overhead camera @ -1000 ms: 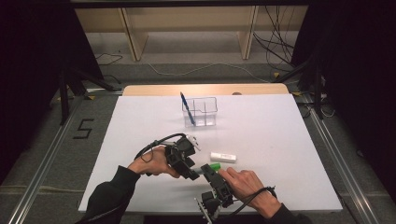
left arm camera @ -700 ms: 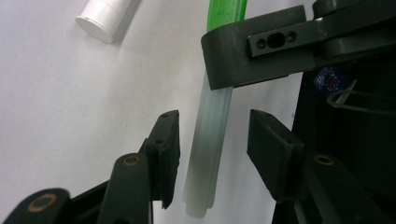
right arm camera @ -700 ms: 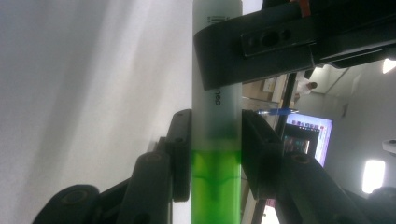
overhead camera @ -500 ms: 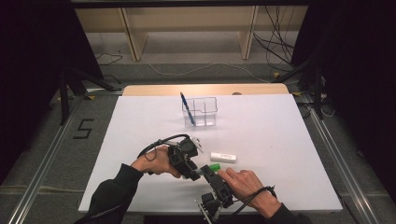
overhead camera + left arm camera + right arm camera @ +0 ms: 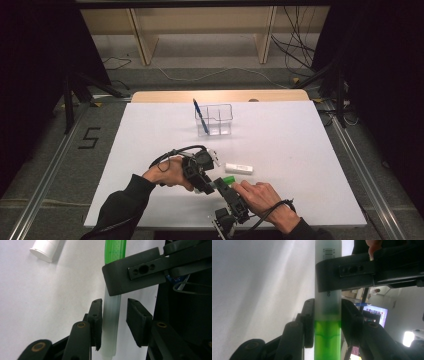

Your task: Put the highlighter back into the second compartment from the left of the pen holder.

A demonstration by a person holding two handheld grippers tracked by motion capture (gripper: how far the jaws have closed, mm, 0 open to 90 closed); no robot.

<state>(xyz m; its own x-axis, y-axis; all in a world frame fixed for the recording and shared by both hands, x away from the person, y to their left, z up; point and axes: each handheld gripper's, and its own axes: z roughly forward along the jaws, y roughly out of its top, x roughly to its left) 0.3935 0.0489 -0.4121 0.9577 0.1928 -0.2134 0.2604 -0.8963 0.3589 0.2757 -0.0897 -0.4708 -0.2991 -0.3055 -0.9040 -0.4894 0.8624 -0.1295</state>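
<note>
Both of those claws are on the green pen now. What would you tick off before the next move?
1. Right gripper clamped on the green end of the highlighter: ok, both pads press it.
2. Left gripper gripping the frosted barrel: not ok; its jaws have just been closing, but a gap shows on one side.
3. Barrel centred between the left jaws: not ok, it sits against one pad.
4. Loose white cap out of the way: ok, it lies apart on the table.
5. Clear organiser ready, blue pen standing in it: ok.
</note>
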